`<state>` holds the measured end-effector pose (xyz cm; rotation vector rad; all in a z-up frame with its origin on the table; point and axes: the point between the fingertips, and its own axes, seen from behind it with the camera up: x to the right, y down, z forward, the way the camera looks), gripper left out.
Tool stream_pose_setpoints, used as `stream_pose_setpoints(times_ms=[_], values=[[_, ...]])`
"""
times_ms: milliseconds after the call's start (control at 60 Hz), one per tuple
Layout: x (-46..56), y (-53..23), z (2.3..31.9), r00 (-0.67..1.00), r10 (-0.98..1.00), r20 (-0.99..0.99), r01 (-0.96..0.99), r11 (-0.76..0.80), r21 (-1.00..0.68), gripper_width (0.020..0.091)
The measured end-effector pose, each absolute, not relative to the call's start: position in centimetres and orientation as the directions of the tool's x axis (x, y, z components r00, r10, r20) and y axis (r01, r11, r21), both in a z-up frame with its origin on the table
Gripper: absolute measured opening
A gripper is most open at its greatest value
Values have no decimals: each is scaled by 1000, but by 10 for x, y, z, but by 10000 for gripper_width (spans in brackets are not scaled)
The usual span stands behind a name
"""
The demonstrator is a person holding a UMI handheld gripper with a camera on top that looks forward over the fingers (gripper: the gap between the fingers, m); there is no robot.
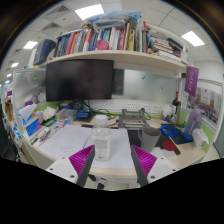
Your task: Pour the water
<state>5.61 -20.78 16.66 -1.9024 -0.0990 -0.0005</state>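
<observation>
— Seen of the gripper [112, 168]: two pale, whitish fingers [72, 166], blocky and angular.
— On the inner faces?
— Magenta pads [144, 159], flat and roughly triangular, one per finger.
— Between them?
— Dark housing, black at the base. No cables or markings to make out.

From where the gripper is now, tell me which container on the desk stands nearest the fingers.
The clear plastic bottle, upright just ahead of the open gripper, centred on the gap between its fingers. The grey cup and the dark bottle stand farther back, off to the side.
</observation>
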Motion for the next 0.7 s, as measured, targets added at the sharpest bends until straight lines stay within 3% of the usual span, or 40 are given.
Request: stream_pose_setpoints(times_ms=[217, 467, 517, 600, 700], values=[[35, -164, 148, 995, 85, -47, -21, -281, -960, 735], [43, -121, 123, 997, 66, 44, 61, -285, -956, 727], [49, -114, 116, 997, 40, 65, 74, -294, -953, 691], [57, -108, 113, 995, 6, 97, 95, -286, -953, 550], [49, -108, 115, 998, 25, 54, 59, -270, -961, 483]])
